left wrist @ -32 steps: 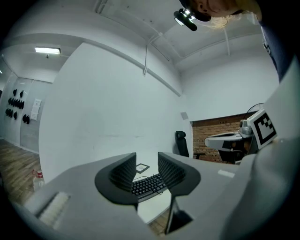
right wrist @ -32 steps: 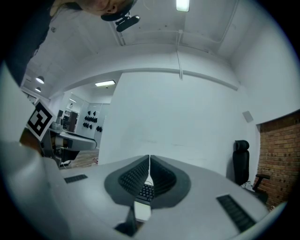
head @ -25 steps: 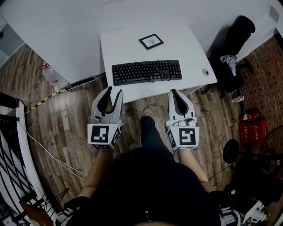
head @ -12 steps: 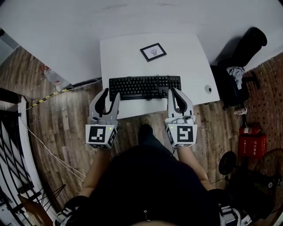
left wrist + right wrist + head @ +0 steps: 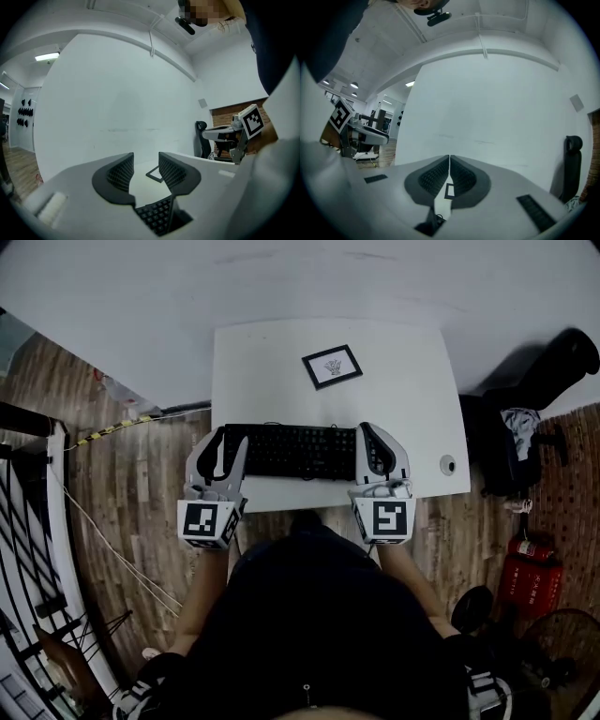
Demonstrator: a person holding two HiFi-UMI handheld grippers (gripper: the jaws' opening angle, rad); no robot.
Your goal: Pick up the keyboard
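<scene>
Both grippers are over the white table (image 5: 281, 371) now, one at each end of the black keyboard (image 5: 295, 451), which lies flat along the table's near edge. The left gripper (image 5: 228, 440) hangs over the keyboard's left end. In its own view the left gripper's jaws stand apart and have just opened a touch further. Nothing is pinched between the pads (image 5: 122, 172), and the keys show below the gap. Through that same gap you can see the small picture frame (image 5: 154, 174) lying flat further back on the table.

The right gripper (image 5: 375, 432) sits over the keyboard's right end. Its own view shows the jaws pressed together with only a thin slit between them, and nothing is gripped. The frame appears just beyond the jaw tips there too.

From the head view, a small round thing (image 5: 447, 464) sits at the table's right edge, and a black office chair (image 5: 553, 371) stands off to the right on the wooden floor (image 5: 122, 502).
</scene>
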